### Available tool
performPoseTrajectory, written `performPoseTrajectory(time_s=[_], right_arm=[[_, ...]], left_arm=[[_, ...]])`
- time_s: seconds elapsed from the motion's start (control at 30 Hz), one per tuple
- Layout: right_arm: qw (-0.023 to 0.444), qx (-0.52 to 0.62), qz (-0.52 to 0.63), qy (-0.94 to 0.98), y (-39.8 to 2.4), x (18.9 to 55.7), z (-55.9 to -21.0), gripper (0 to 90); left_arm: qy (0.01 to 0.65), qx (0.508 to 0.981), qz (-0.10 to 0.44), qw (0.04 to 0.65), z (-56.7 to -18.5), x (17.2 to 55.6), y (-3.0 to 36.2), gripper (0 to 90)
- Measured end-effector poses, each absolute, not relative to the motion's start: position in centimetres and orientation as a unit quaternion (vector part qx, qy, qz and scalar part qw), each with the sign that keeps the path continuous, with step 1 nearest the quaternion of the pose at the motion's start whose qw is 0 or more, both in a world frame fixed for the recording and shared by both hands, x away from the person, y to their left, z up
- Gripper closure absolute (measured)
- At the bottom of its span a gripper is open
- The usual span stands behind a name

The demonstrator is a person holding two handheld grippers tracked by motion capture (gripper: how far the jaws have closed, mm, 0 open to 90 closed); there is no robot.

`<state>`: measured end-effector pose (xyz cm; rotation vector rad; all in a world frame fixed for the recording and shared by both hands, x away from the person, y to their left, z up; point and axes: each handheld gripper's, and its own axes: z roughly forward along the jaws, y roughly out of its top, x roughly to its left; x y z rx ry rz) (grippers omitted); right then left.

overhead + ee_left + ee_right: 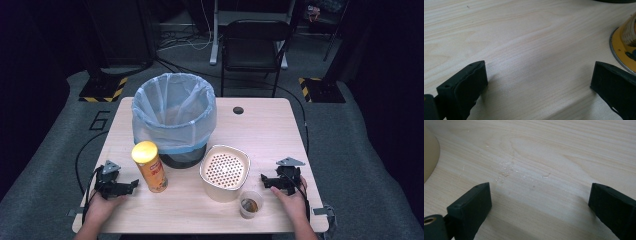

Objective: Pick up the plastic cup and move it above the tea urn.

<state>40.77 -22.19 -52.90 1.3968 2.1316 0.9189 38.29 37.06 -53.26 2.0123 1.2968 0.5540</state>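
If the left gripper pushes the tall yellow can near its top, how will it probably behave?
The yellow can stands upright, tall and narrow, so a high push would probably tip it. Once down, its round body would likely roll on the smooth table. The open left gripper is beside it.

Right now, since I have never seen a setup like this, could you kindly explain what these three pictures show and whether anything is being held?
A person sits at a wooden table with a hand-held two-jaw tool in each hand. The high view looks down from above: the left tool is at the left, the right tool at the right. The other two pictures come from cameras riding on the tools, looking along their black jaws at the tabletop. On the table stand a bin lined with a bag, a yellow-lidded can, a cream container with a perforated top and a small clear cup. Both tools are open and hold nothing.
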Motion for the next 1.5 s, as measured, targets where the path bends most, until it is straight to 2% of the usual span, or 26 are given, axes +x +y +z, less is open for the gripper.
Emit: performPoseTrajectory(time_s=[0.87,0.9,0.93,1.07,1.13,1.17,1.5], right_arm=[[0.216,0.513,0.332,0.762,-21.9,40.8,-52.9,4.4],[0.217,0.513,0.333,0.761,-22.0,40.8,-52.9,6.3],[0.218,0.51,0.339,0.76,-22.1,40.6,-52.8,17.9],[0.219,0.506,0.342,0.761,-22.1,40.5,-52.6,22.8],[0.216,0.507,0.344,0.76,-22.1,40.4,-52.4,32.9],[0.213,0.505,0.347,0.761,-22.1,40.3,-52.3,35.2],[0.194,0.489,0.367,0.767,-21.3,39.8,-50.2,41.9]], left_arm=[[0.509,0.765,0.214,0.331,-53.2,38.1,36.9,0.8],[0.509,0.765,0.214,0.331,-53.2,38.1,36.9,0.8],[0.509,0.765,0.214,0.331,-53.2,38.1,36.9,0.8],[0.509,0.765,0.214,0.331,-53.2,38.1,36.9,0.8],[0.509,0.765,0.214,0.331,-53.2,38.1,36.9,0.8],[0.509,0.765,0.214,0.331,-53.2,38.1,36.9,0.8],[0.509,0.765,0.214,0.331,-53.2,38.1,36.9,0.8]])
